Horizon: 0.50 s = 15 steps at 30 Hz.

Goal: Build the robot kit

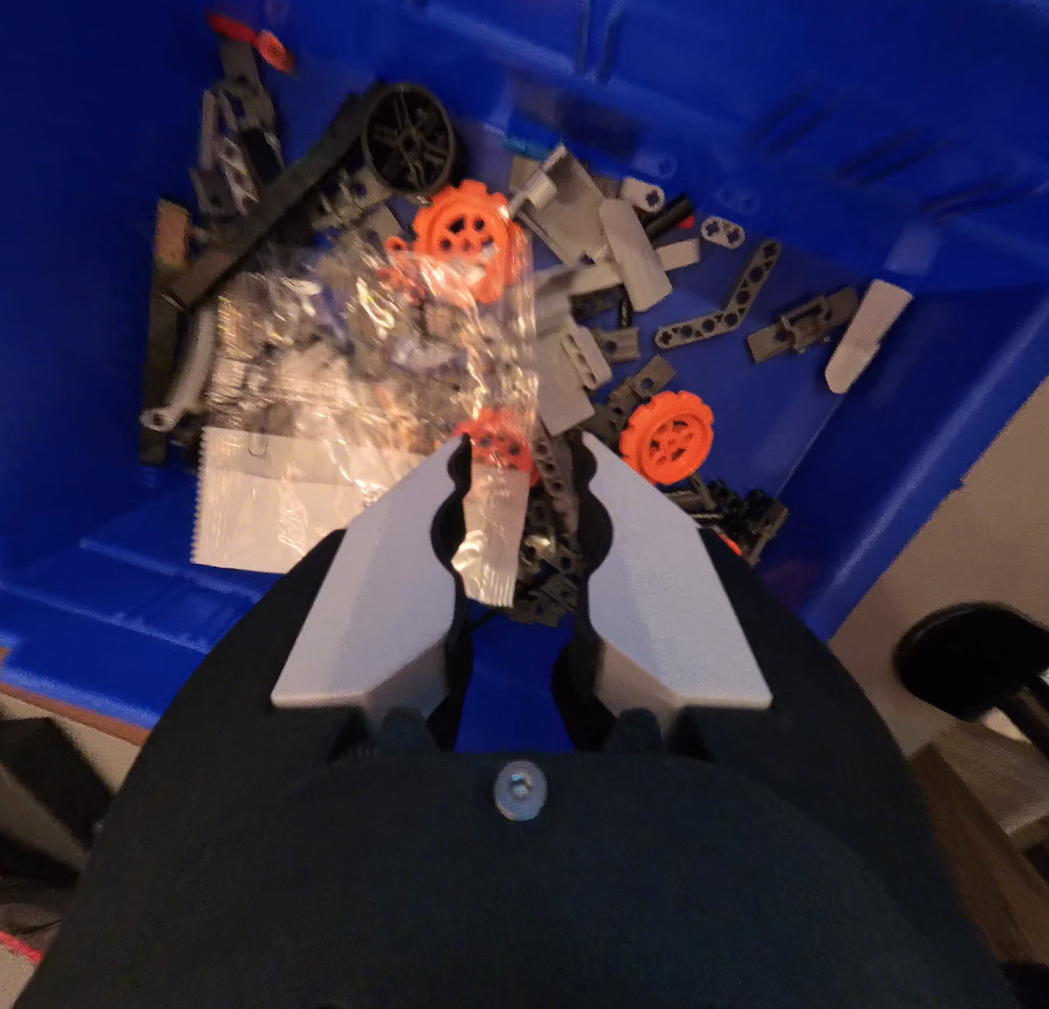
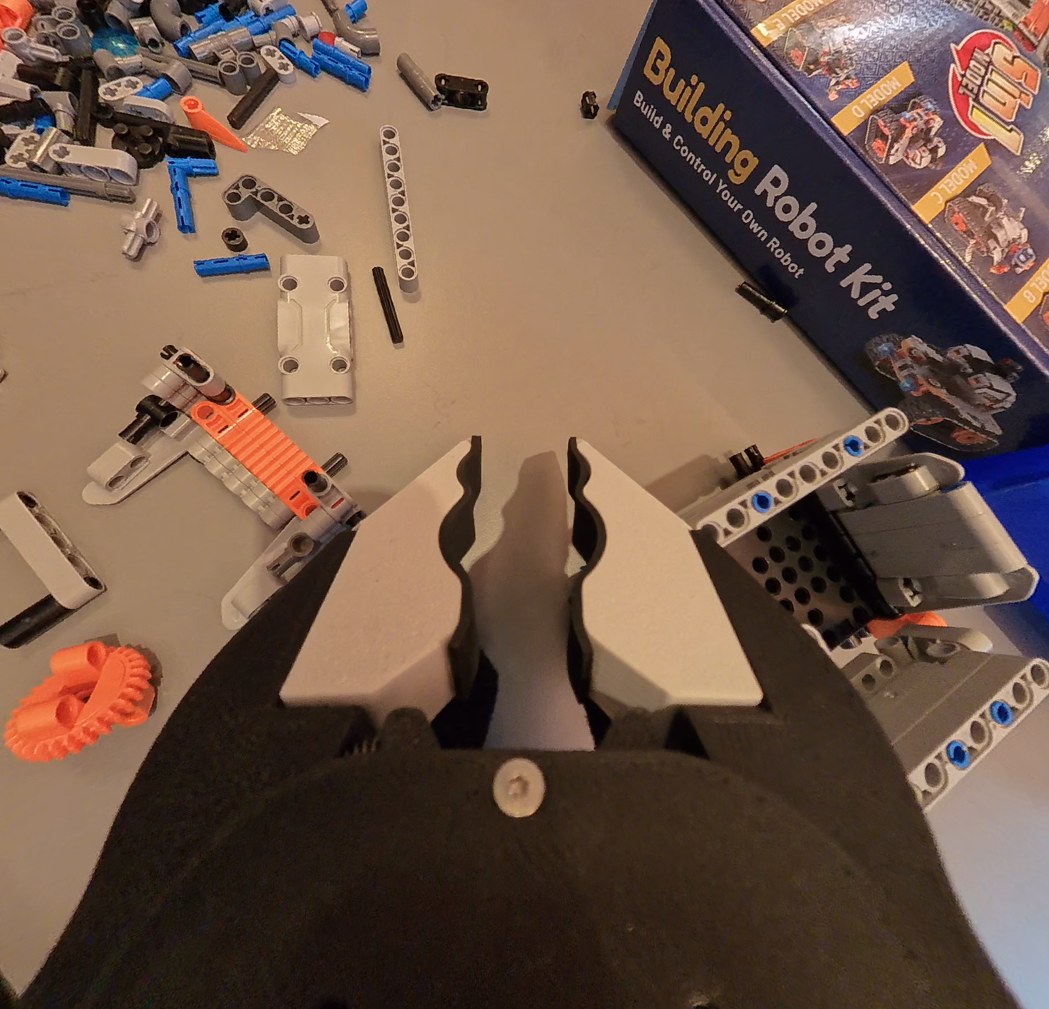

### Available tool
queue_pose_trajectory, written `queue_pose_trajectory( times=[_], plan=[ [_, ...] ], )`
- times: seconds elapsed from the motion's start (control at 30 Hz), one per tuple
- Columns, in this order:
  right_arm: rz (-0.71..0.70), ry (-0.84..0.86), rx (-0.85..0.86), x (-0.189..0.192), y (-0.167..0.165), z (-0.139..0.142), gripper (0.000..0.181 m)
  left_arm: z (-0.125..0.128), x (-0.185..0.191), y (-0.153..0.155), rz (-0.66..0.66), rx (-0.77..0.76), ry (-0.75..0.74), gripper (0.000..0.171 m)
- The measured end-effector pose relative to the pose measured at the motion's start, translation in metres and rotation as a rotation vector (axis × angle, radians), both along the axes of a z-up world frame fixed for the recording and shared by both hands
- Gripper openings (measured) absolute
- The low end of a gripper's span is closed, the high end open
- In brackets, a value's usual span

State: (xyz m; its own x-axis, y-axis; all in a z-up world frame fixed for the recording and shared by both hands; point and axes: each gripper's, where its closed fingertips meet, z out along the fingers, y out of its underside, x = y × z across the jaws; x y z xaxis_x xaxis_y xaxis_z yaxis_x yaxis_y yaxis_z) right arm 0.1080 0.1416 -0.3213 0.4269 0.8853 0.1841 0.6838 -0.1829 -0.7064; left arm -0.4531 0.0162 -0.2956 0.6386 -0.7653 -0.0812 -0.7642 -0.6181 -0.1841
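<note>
Over the blue bin (image 1: 170, 556) of loose parts, the left gripper (image 1: 523, 439) is seen with jaws parted around the edge of a clear plastic bag (image 1: 369, 345), unclamped, while a pale grey panel piece (image 2: 525, 556) is held pinched in the right gripper (image 2: 523, 441) above the table (image 2: 539, 300).

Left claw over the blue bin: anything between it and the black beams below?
Yes. A clear plastic bag hangs between the fingers of the left claw, partly covering the black beams in the blue bin. Image blurred, so contact is unclear.
</note>
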Motion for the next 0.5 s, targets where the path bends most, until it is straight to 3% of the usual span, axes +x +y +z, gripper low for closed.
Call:
queue_pose_trajectory(
  times=[0.13, 0.3, 0.4, 0.5],
  plan=[
    [0.000, 0.002, -0.002, 0.000, 0.000, 0.000, 0.029, -0.020, -0.002, -0.017, 0.013, -0.120, 0.025, 0.040],
    [0.000, 0.006, -0.005, 0.000, 0.000, 0.000, 0.029, -0.025, 0.010, -0.018, -0.011, -0.118, 0.019, 0.023],
    [0.002, 0.009, -0.006, 0.000, 0.000, 0.001, 0.030, -0.025, 0.026, -0.038, -0.072, -0.186, -0.015, 0.012],
    [0.005, 0.011, -0.009, 0.000, -0.001, 0.001, 0.030, -0.023, 0.037, -0.057, -0.123, -0.243, -0.035, 0.014]
  ],
)
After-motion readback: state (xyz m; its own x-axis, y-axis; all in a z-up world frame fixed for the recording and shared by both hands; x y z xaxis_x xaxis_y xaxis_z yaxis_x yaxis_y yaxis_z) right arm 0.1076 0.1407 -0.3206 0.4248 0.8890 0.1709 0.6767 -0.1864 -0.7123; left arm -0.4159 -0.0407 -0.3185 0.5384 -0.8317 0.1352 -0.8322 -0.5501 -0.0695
